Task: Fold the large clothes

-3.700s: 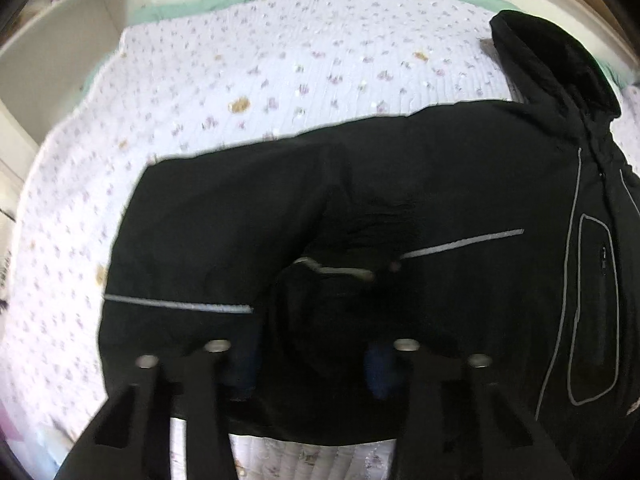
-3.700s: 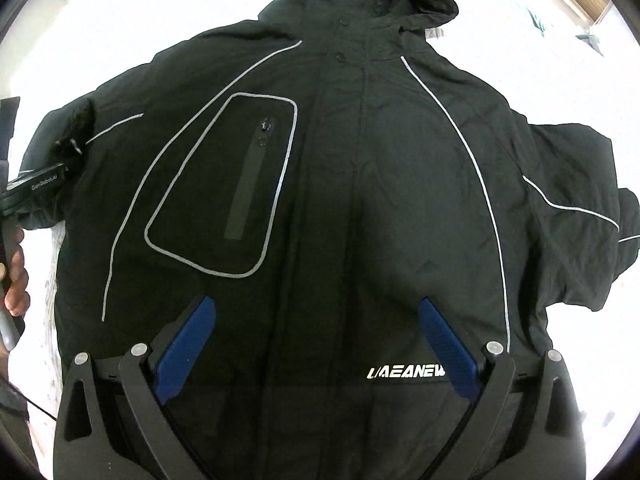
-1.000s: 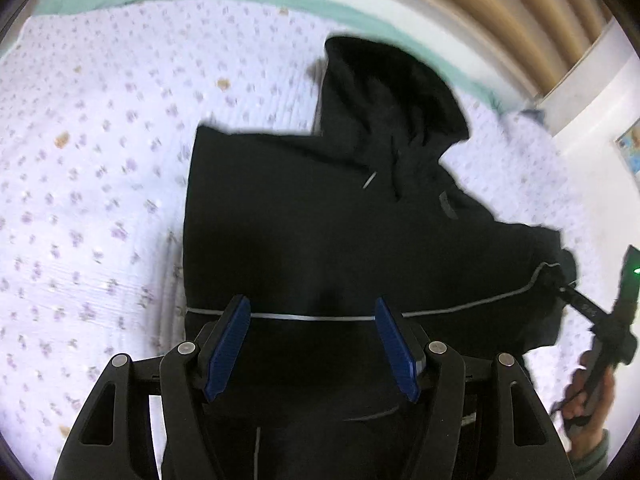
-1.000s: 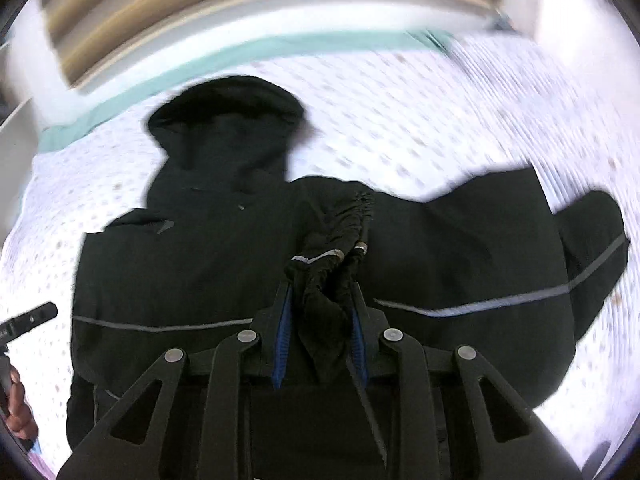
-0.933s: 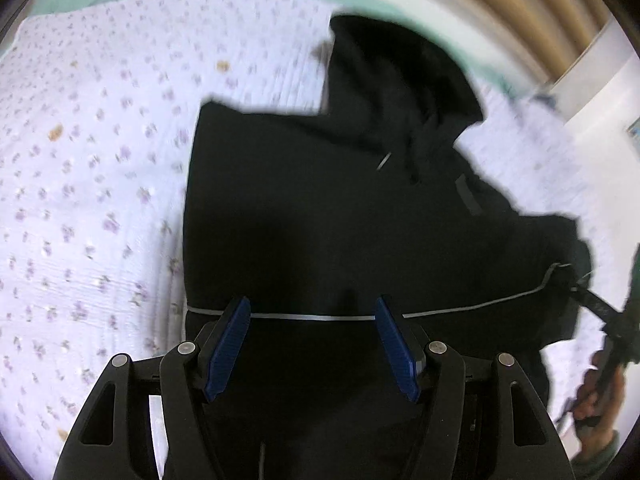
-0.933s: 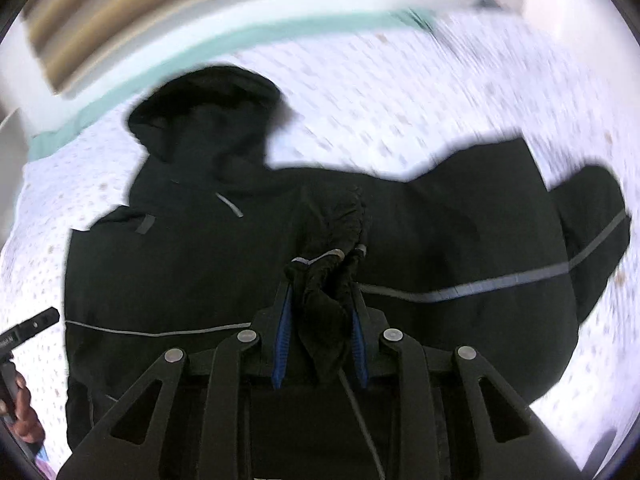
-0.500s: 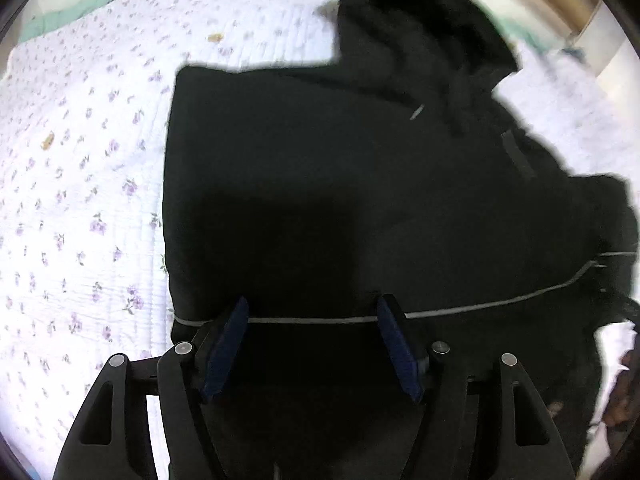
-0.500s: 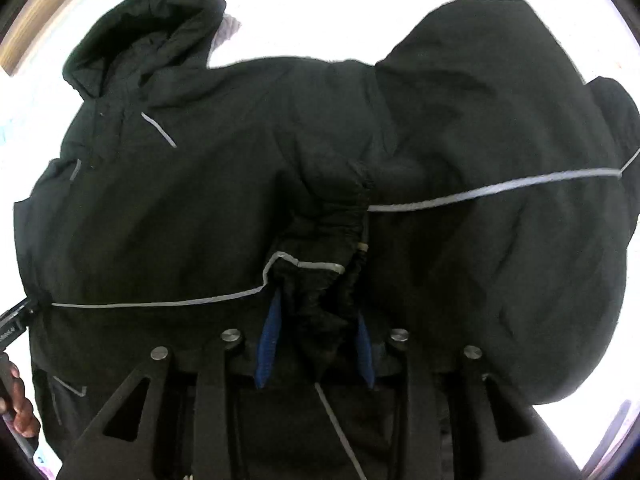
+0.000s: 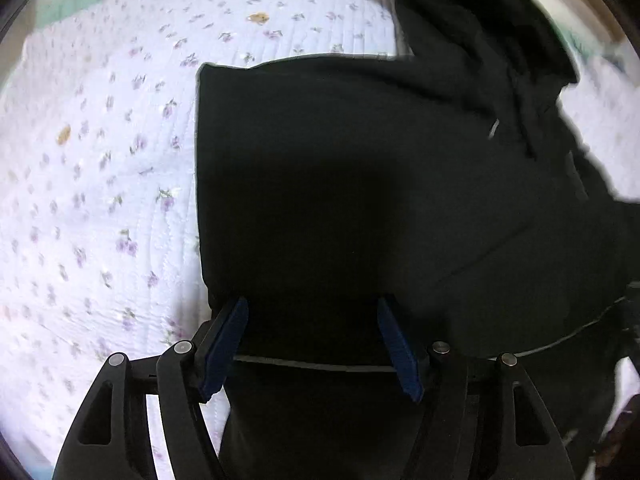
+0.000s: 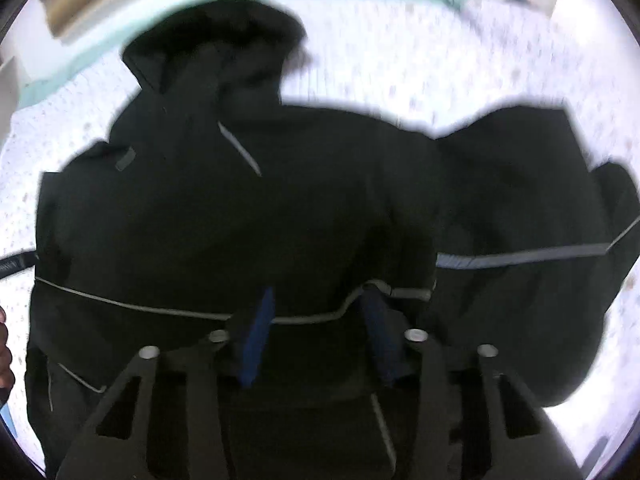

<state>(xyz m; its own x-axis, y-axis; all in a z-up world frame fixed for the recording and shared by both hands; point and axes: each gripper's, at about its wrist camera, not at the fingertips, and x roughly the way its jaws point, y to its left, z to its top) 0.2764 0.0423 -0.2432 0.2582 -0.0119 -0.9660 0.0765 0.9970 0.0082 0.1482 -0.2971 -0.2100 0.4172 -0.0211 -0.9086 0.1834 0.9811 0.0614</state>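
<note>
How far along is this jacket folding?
About midway, I'd judge. Done: both sleeves of the black jacket lie folded across its body on the floral bedspread. In hand: nothing; the right gripper and left gripper are open. Left: the hood is unfolded, the body not doubled over.

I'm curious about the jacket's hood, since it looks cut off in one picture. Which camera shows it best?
The right wrist view: the whole hood lies in frame at the top of the black jacket, against the floral bedspread. The left wrist view catches it only partly, cropped at the upper right edge.
</note>
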